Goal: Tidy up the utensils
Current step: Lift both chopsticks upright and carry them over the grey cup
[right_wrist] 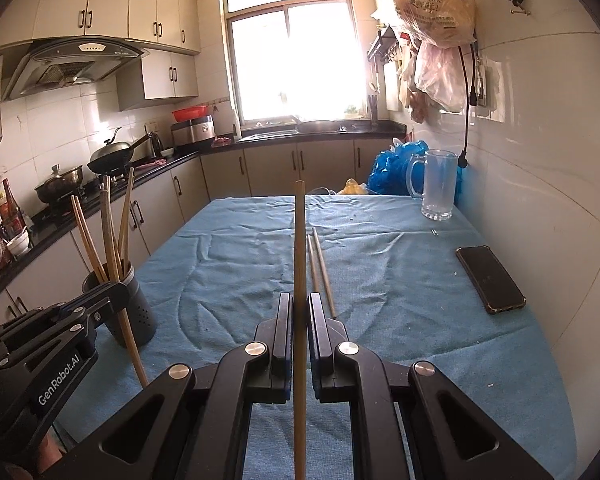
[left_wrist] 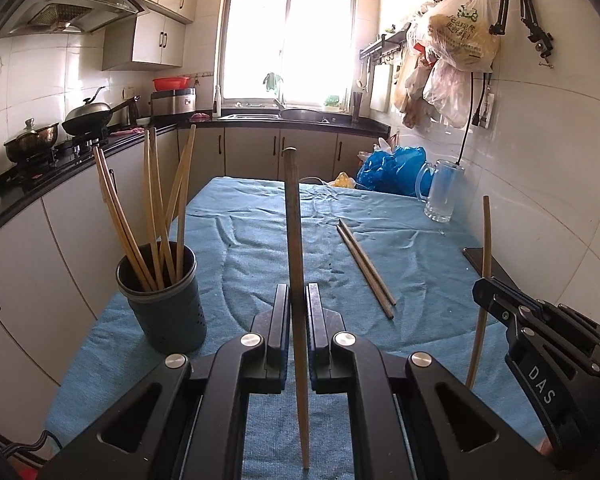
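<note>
Wooden chopsticks are the objects being sorted on a desk (left_wrist: 260, 216) covered by a blue towel, in a sunlit kitchen. Each hand is carrying a black two-finger tool, and both sets of jaws are clamping shut on one chopstick apiece. The left gripper (left_wrist: 298, 300) is pinching the darker chopstick (left_wrist: 291, 216) partway along its length, so it is standing nearly upright, its thick end pointing up and its thin tip hanging down toward the camera. The right gripper (right_wrist: 299, 308) is pinching the paler chopstick (right_wrist: 299, 240) the same way. Both tools are hovering side by side at the near end of the desk.

To the left, a dark grey holder (left_wrist: 164, 300) is standing on the towel with several chopsticks already leaning inside it. Two loose chopsticks (left_wrist: 366, 268) are lying together in the middle of the desk, waiting their turn. A glass mug (left_wrist: 442, 192) and a phone (right_wrist: 490, 280) are sitting well apart on the right.

Doing this step well probably means carrying each stick over the holder's mouth, keeping it vertical, lowering the tip past the rim and between the leaning sticks, and only then loosening the grip. Going one hand at a time should be keeping the two tools from bumping.
</note>
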Demonstrator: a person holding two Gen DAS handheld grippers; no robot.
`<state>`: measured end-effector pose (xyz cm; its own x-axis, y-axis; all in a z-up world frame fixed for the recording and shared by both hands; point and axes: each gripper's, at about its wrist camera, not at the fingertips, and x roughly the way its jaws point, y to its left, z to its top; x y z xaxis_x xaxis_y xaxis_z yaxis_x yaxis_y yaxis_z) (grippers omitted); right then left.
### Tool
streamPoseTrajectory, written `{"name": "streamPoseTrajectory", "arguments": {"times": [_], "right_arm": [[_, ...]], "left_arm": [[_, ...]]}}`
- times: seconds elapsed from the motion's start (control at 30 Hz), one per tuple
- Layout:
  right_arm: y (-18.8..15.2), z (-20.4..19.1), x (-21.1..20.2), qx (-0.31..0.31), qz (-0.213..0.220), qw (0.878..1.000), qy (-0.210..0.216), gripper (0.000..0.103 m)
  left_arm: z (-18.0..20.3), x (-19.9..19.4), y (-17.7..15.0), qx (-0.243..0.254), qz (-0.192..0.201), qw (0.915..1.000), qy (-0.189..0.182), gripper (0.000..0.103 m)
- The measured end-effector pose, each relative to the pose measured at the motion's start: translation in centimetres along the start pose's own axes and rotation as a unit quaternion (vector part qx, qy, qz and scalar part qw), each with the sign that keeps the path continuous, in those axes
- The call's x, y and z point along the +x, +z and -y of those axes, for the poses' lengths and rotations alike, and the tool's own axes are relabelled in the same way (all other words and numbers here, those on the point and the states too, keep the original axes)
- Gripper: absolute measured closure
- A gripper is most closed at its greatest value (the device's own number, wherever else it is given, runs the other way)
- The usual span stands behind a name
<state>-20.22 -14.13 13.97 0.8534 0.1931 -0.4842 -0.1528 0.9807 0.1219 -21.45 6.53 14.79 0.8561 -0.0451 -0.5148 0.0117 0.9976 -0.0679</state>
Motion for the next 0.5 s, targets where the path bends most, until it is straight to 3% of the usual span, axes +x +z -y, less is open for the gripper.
{"name": "streamPoseTrajectory", "arguments": {"times": [0.27, 0.5], "right_arm": [[0.1, -0.1, -0.6, 0.003, 0.007, 1.0, 0.004, 0.095], [0.7, -0.1, -1.1, 0.006, 0.014, 1.0, 0.025, 0.095]], "left_arm": [[-1.7, -1.1, 0.8, -0.026, 0.012, 0.999, -0.033, 0.096], [-4.7, -3.1, 2.1, -0.065, 0.03, 0.9967, -0.038, 0.096]]}}
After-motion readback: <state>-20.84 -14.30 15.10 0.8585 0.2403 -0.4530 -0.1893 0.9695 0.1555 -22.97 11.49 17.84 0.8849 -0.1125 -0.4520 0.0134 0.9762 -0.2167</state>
